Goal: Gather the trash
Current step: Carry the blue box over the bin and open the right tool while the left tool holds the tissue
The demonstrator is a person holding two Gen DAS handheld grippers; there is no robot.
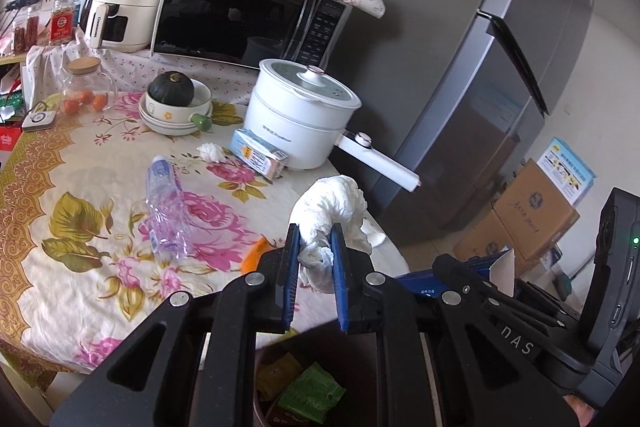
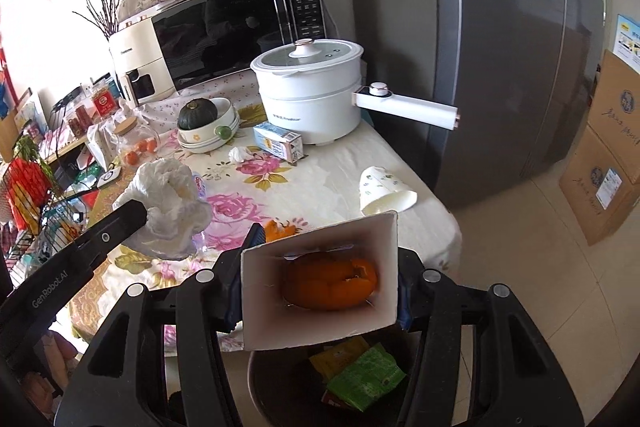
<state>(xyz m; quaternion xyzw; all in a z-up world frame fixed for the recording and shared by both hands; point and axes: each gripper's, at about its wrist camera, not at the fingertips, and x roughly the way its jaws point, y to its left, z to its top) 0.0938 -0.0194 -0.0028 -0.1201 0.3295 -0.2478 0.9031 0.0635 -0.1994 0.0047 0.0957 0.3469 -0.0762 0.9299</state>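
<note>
Kitchen corner, floral-cloth desk (image 1: 60, 247) w/ microwave (image 1: 248, 15), white pot (image 1: 300, 115), grey fridge (image 1: 460, 87).
L wrist view: left tool (image 1: 315, 247) clamped on crumpled white tissue wad (image 1: 332, 203); wad sticks up past the tips, above desk edge. Trash bin (image 1: 304, 387) below.
R wrist view: right tool (image 2: 320, 267) clamped on open white carton (image 2: 320, 331) w/ orange peel (image 2: 332, 283) inside, directly over bin.
</note>
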